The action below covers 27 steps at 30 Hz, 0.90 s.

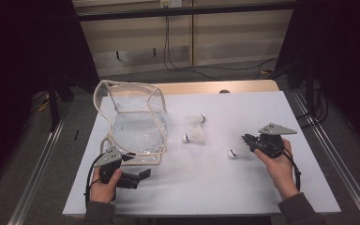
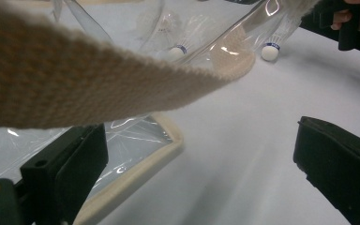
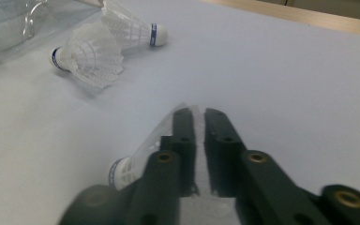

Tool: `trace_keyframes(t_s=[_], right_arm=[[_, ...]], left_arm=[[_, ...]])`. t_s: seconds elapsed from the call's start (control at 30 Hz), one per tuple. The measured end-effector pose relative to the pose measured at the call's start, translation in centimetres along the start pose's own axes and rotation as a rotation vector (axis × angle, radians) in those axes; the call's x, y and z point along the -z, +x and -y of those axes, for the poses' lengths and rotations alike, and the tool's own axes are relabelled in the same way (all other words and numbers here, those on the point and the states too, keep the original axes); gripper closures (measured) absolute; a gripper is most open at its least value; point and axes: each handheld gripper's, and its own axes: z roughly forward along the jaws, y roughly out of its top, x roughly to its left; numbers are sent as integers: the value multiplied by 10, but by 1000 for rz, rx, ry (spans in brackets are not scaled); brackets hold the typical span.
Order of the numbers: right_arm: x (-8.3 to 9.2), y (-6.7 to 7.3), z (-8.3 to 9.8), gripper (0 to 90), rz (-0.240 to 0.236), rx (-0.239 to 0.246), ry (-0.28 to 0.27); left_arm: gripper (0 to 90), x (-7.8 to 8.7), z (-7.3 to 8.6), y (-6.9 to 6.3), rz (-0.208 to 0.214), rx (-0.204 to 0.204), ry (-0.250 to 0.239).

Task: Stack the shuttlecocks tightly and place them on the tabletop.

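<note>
Right gripper (image 3: pixel 198 117) pinches shuttlecock (image 3: pixel 136 164) skirt on table (image 1: pixel 243 187). Left gripper (image 2: pixel 192 159) wide, beside clear bag (image 1: pixel 136 124), strap (image 2: pixel 98 89) above.

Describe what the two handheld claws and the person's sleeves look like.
Both the left claw and the right claw are black, each with two flat, blocky jaws, brass-coloured screw holes and a grey three-cornered plate on top. A black cable trails from each along the wrist. The sleeves are dark grey-brown.
</note>
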Motion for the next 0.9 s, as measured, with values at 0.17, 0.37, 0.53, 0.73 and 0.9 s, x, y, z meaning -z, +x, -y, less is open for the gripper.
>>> trace_keyframes(t_s=[0.17,0.37,0.53,0.73,0.9], right_arm=[[0,-4,6,900,-19,1,13],[-1,-9,12,900,-34,-29,1],[2,-14,17,900,-13,-36,5],[5,-18,21,900,2,-31,3],[8,-22,23,900,12,-36,-2]], left_arm=[[34,0,0,0,1,-2,-1],[34,1,0,0,2,-2,-4],[35,1,0,0,4,0,-7],[35,1,-1,-1,5,-3,-7],[34,1,-1,-1,0,-3,-8]])
